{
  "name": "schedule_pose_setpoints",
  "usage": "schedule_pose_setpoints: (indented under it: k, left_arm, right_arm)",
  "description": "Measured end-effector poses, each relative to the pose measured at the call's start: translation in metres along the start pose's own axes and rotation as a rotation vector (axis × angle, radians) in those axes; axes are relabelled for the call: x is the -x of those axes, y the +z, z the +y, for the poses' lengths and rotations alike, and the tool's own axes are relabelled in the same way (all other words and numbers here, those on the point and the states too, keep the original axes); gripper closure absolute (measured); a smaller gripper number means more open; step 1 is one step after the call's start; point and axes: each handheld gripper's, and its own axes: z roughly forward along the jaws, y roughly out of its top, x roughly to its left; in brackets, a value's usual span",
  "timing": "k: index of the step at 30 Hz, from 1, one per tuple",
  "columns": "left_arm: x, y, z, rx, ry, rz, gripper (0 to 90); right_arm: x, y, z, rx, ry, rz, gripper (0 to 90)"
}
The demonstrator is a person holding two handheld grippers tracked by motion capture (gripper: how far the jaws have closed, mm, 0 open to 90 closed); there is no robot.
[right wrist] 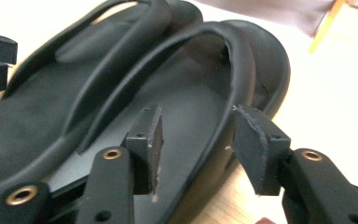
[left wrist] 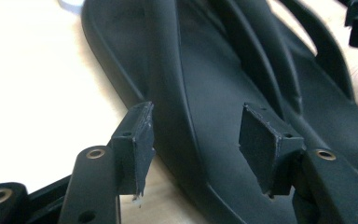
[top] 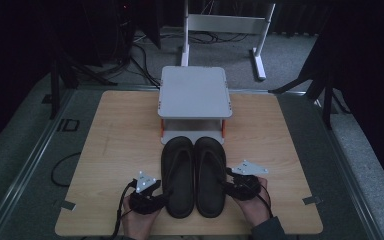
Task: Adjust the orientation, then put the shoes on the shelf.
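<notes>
Dim room, cables trailing on the grey floor beyond, and a pale wooden desk (top: 115, 150) carrying the action. Two dark sandals sit side by side at the near middle, toes pointing away toward a small grey stand (top: 195, 92) just behind them. The left gripper (top: 155, 192) is at the outer rim of the left sandal (top: 178, 175), fingers (left wrist: 133, 147) parted to a middling gap that straddles that raised edge without pressing on it. Mirror image on the other side: the right gripper (top: 232, 182) straddles the outer rim of the right sandal (top: 210, 175), fingers (right wrist: 147, 147) likewise parted, nothing pinched. That looks like a pair squared up neatly, each hand working its own outside edge. Room to move? Plenty of bare desk left and right; ahead the stand's orange legs (top: 162, 127) crowd the toes, so any push forward is tight.
</notes>
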Motion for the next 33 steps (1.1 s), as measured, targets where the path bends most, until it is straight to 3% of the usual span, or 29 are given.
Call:
schedule_pose_setpoints:
  k: [4, 10, 20, 27, 33]
  left_arm:
    - [-0.008, -0.006, 0.004, 0.036, 0.000, 0.017, 44.1]
    - [-0.025, -0.010, 0.010, 0.075, 0.004, 0.077, 42.8]
    - [-0.049, -0.011, 0.015, 0.105, 0.008, 0.163, 42.9]
    - [-0.055, -0.012, 0.011, 0.115, -0.007, 0.179, 42.9]
    - [-0.055, -0.011, 0.009, 0.110, -0.005, 0.177, 42.9]
  right_arm:
    - [-0.005, 0.002, 0.003, 0.008, -0.002, 0.003, 47.9]
    - [-0.014, 0.008, 0.005, 0.007, 0.007, 0.017, 44.4]
    - [-0.030, 0.022, 0.010, 0.007, 0.039, 0.010, 40.4]
    - [-0.043, 0.033, 0.010, 0.003, 0.077, -0.033, 37.2]
    - [-0.062, 0.040, 0.004, 0.006, 0.142, -0.035, 30.1]
